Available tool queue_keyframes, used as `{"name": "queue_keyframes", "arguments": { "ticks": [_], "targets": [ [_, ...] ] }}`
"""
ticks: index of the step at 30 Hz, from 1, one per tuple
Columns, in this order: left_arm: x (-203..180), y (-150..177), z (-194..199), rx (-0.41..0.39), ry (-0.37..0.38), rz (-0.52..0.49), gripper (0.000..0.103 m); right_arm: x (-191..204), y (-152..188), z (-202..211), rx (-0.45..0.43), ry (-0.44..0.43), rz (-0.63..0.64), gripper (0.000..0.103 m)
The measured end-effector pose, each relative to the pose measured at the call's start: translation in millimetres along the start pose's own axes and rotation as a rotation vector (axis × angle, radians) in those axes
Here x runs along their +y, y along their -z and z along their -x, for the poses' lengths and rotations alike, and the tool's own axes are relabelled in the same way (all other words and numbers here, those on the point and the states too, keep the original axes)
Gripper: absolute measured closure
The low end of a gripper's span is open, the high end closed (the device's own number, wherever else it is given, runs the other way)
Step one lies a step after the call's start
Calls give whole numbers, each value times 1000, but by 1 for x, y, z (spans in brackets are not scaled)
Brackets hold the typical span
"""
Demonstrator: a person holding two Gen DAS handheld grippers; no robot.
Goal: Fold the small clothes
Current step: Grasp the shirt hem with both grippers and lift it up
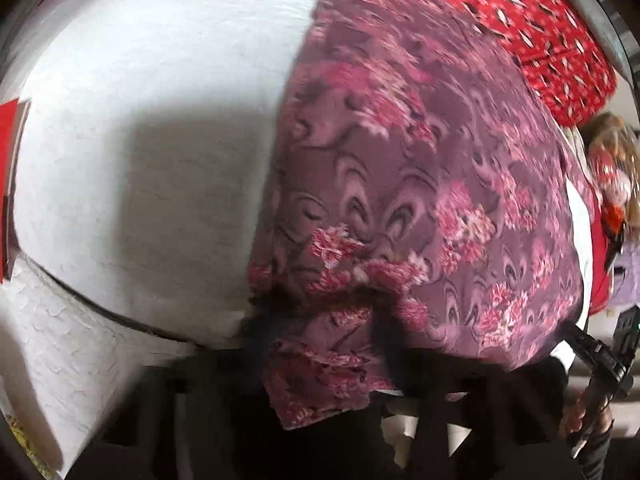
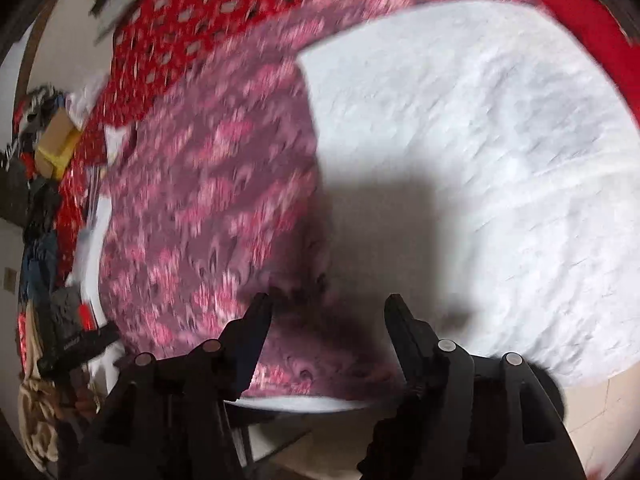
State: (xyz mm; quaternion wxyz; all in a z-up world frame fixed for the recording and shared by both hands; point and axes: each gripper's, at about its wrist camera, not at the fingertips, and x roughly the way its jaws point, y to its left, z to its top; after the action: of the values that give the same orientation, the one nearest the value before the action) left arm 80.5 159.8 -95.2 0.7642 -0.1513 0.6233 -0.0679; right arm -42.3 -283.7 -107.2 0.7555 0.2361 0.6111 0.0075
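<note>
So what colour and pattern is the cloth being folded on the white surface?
Dusty purple garment with pink flower clusters and swirls; sharpest in the left wrist view.

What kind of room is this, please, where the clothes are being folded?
Probably a room in a home, perhaps a bedroom. A mauve floral garment lies on a white textured cloth-covered surface, a red patterned fabric lies behind it, and a pile of clothes with a cardboard box sits at the side.

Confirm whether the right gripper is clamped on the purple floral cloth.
No: the right gripper has its fingers apart above the purple floral cloth, pinching nothing.
</note>
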Motion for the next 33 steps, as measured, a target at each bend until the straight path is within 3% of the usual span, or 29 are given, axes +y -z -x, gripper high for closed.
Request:
{"name": "queue_keyframes", "arguments": {
  "ticks": [1, 2, 3, 4, 7, 11, 13, 16, 19, 20, 24, 27, 29, 32, 33],
  "targets": [
    [-3, 0, -2, 6, -1, -3, 101, 0, 0, 0, 0, 0, 0, 65],
    [-3, 0, 2, 0, 4, 4, 101, 4, 1, -2, -1, 30, 24, 98],
    [-2, 0, 11, -12, 24, 11, 102, 8, 1, -1, 11, 26, 47, 97],
    [-2, -1, 19, -24, 44, 20, 102, 9, 0, 8, -2, -33, 28, 97],
    [1, 1, 60, -87, 124, 43, 103, 9, -3, 57, -107, -138, 12, 98],
    [4, 4, 92, -122, 146, 41, 103, 9, -5, 116, -202, -175, 15, 98],
    [6, 5, 92, -102, 158, 47, 103, 6, -4, 124, -192, -202, -11, 98],
    [15, 8, 90, -96, 111, 42, 103, 4, 0, 126, -159, -241, -33, 97],
    [27, 3, 76, -63, 109, 89, 99, -2, -2, 110, -128, -195, -47, 97],
    [28, 2, 69, -54, 105, 105, 96, -9, -6, 99, -113, -181, -75, 97],
    [34, -6, 38, 18, 96, 158, 65, -28, -11, 70, -71, -178, -146, 97],
    [25, -8, 21, 85, 131, 154, 55, -24, -8, 67, -68, -185, -115, 97],
    [13, -9, 14, 117, 97, 99, 50, -23, -9, 66, -67, -178, -104, 97],
    [-1, -9, -2, 136, 49, 43, 55, -28, -8, 60, -59, -181, -119, 97],
    [-4, -6, -3, 133, 33, 26, 80, -29, -7, 58, -57, -181, -119, 97]
  ]
}}
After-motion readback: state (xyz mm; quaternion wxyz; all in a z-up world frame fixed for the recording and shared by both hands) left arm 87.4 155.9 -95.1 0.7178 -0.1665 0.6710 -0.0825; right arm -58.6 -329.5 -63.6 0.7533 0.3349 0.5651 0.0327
